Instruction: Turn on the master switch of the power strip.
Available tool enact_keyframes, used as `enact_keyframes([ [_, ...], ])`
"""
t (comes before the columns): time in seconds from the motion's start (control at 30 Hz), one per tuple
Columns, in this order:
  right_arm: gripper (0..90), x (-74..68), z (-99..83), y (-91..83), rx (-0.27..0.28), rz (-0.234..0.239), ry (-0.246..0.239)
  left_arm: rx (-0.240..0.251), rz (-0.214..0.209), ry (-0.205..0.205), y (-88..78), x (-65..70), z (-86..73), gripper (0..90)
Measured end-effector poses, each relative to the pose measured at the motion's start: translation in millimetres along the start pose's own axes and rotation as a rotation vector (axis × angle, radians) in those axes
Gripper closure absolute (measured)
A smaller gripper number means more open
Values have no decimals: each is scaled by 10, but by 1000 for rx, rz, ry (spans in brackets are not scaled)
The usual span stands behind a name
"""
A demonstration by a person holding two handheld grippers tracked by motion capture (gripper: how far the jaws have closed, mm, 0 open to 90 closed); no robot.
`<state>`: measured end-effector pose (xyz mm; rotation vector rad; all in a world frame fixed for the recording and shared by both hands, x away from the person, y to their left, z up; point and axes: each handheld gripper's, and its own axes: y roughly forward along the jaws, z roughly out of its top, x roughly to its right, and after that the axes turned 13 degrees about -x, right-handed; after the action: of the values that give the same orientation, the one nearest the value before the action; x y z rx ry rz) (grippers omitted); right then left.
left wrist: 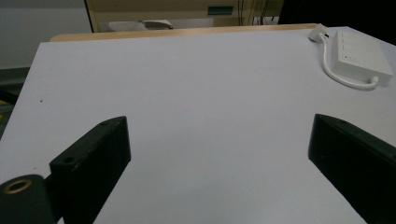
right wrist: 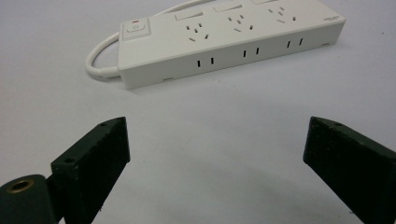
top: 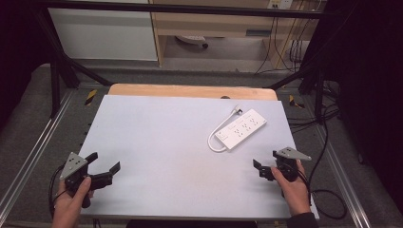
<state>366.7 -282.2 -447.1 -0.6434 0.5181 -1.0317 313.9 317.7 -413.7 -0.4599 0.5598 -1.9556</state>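
Observation:
A white power strip (top: pixel 240 128) lies flat on the grey table top (top: pixel 166 142), right of centre, its short white cable (top: pixel 215 137) looped along its left side to a plug (top: pixel 236 110) at the far end. In the left gripper view the power strip (left wrist: pixel 358 59) lies far off at the upper right. My left gripper (top: pixel 103 163) hovers open near the front left corner, held by a hand. My right gripper (top: pixel 266 160) stands open near the front right edge, a short way in front of the power strip (right wrist: pixel 224 39). Nothing sits between either pair of jaws.
A wooden board edge (top: pixel 190 90) runs behind the grey top. Black frame posts (top: pixel 57 71) stand at both back corners, and cables (top: pixel 328 142) trail down the right side. A cabinet (top: pixel 102 33) and shelving stand on the floor beyond.

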Motion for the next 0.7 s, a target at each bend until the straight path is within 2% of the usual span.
enact_keyframes([
  [0.27,88,-15,10,-28,19,10,-23,-3,4,1,1,1,-2,57],
  [0.5,57,-39,49,-114,70,13,-15,-7,1,-1,7,3,-5,56],
  [0.57,51,-62,71,-157,104,21,-24,-10,0,2,7,6,-7,55],
  [0.7,46,-102,98,-212,136,32,-31,-10,2,5,2,7,-7,55],
])
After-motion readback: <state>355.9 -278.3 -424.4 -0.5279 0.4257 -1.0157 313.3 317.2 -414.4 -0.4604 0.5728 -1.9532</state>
